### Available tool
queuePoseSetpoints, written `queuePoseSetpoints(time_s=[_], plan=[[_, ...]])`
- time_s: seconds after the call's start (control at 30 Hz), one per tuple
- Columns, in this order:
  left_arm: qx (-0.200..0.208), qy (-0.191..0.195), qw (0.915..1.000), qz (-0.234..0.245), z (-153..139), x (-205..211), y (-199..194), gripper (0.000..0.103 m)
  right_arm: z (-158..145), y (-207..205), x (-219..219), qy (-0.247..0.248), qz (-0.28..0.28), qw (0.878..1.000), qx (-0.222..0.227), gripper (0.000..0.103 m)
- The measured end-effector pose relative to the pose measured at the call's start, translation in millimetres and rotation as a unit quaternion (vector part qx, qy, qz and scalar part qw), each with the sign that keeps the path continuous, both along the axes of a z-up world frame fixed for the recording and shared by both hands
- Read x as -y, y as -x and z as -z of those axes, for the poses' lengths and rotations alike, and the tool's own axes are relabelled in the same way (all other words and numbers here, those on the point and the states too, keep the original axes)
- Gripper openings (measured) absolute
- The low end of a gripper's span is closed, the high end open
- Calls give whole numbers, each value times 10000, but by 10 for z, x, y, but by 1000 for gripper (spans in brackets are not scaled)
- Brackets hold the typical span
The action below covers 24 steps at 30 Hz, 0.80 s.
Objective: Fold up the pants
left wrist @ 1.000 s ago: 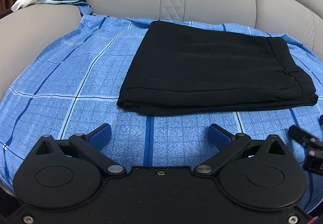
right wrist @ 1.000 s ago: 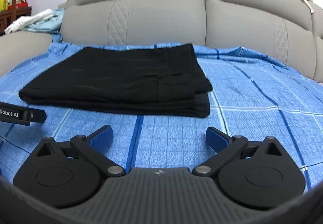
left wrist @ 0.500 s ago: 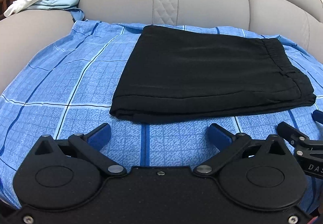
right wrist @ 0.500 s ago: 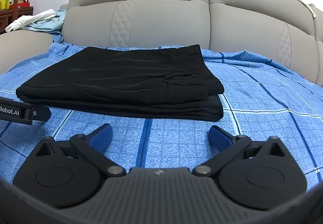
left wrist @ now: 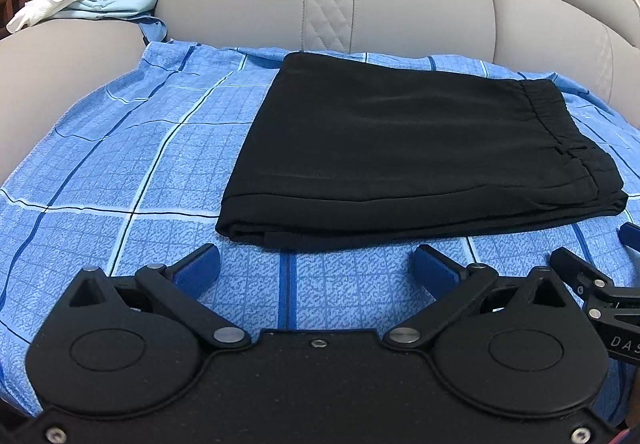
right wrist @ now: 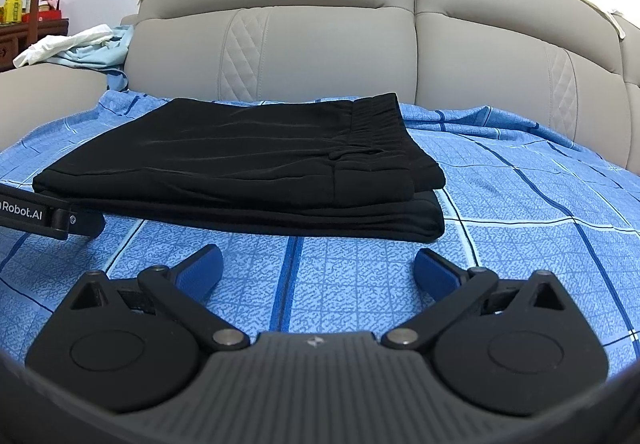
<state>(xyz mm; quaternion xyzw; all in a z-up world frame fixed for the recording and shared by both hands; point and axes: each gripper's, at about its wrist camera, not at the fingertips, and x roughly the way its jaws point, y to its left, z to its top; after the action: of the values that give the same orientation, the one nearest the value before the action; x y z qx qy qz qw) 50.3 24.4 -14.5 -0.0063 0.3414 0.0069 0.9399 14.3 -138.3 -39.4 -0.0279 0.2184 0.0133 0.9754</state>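
Note:
Black pants (left wrist: 416, 148) lie folded in a flat stack on a blue checked sheet (left wrist: 132, 164), waistband to the right. My left gripper (left wrist: 316, 268) is open just short of the stack's near left corner, nothing between its fingers. In the right wrist view the pants (right wrist: 248, 168) fill the middle, and my right gripper (right wrist: 318, 264) is open in front of the near right edge, holding nothing. A finger of the right gripper (left wrist: 592, 284) shows at the left wrist view's right edge. The left gripper's finger (right wrist: 52, 218) pokes in from the left, close under the pants' corner.
A grey sofa backrest (right wrist: 320, 52) rises behind the sheet. White and pale blue clothes (left wrist: 92, 0) lie on the left armrest. A wooden shelf with a bottle (right wrist: 12, 6) stands at far left. Bare sheet (right wrist: 540, 204) spreads to the right of the pants.
Both grippers have dropped lower and come closer to the pants' near edge. The pants have not moved, and both grippers stay open.

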Motion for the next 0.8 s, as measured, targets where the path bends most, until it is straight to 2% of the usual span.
queuePoseSetpoints(time_s=[0.8], plan=[[0,-34,10000,59,10,-8,2,103,8,6,1,4,-19,10000,44,103]])
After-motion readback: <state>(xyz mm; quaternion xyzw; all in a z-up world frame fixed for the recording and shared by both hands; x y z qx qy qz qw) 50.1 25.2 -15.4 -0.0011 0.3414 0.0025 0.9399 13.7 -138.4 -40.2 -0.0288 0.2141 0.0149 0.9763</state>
